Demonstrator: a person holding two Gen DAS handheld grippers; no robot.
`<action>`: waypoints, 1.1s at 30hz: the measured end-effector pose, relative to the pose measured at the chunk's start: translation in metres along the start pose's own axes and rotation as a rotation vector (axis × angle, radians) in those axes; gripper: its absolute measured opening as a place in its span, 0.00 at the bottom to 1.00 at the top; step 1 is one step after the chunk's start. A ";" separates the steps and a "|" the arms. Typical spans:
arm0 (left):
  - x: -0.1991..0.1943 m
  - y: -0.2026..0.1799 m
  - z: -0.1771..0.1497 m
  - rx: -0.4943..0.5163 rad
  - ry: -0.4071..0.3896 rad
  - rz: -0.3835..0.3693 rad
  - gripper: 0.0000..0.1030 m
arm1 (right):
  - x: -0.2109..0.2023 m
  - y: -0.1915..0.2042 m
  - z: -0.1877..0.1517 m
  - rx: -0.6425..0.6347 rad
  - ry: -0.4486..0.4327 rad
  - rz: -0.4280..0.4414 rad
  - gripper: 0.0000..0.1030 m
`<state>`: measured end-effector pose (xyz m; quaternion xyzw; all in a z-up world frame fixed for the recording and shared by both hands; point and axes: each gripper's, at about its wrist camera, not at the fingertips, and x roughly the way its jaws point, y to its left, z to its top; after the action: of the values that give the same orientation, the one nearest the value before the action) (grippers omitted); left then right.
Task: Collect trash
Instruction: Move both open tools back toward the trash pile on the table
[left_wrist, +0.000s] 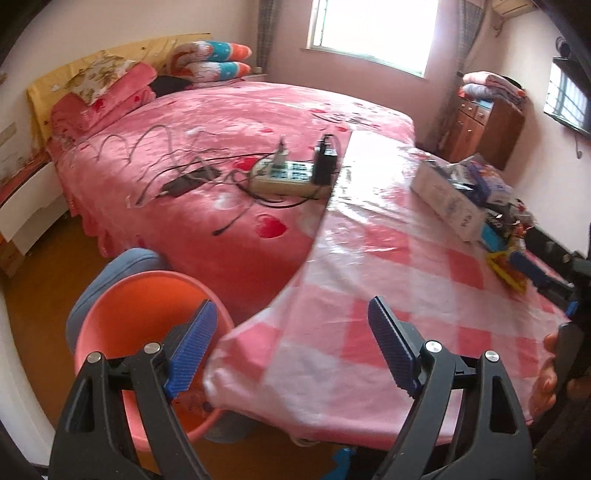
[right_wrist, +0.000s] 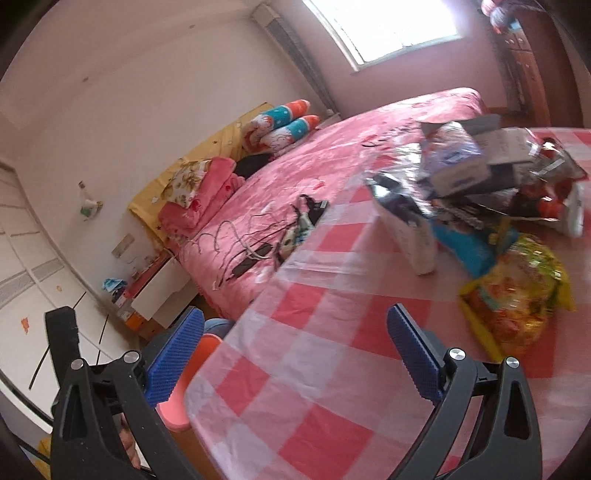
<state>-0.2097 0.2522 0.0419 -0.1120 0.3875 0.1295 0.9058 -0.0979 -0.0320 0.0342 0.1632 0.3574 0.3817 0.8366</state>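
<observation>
A pile of trash lies at the far right of the pink checked table: a white carton, a yellow wrapper and other packets. The right wrist view shows it closer: a yellow snack bag, a white carton, a blue packet and a crumpled box. An orange bin stands below the table's left edge. My left gripper hangs open and empty over that edge, its left finger above the bin. My right gripper is wide open and empty above the cloth, short of the snack bag.
Behind the table is a pink bed with a power strip and loose cables. A wooden cabinet stands at the back right, a white nightstand at the left. The bin rests on a blue-grey stool. A hand shows at the right edge.
</observation>
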 end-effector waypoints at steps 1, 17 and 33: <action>0.001 -0.006 0.003 0.004 0.002 -0.010 0.82 | -0.003 -0.007 0.000 0.016 0.001 -0.002 0.95; 0.023 -0.100 0.042 0.017 0.003 -0.160 0.82 | -0.061 -0.073 0.015 0.058 -0.085 -0.199 0.95; 0.077 -0.173 0.095 0.004 0.041 -0.297 0.82 | -0.055 -0.133 0.025 0.184 -0.001 -0.166 0.95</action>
<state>-0.0392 0.1298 0.0669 -0.1689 0.3851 -0.0090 0.9073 -0.0354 -0.1604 0.0052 0.2093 0.4028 0.2768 0.8470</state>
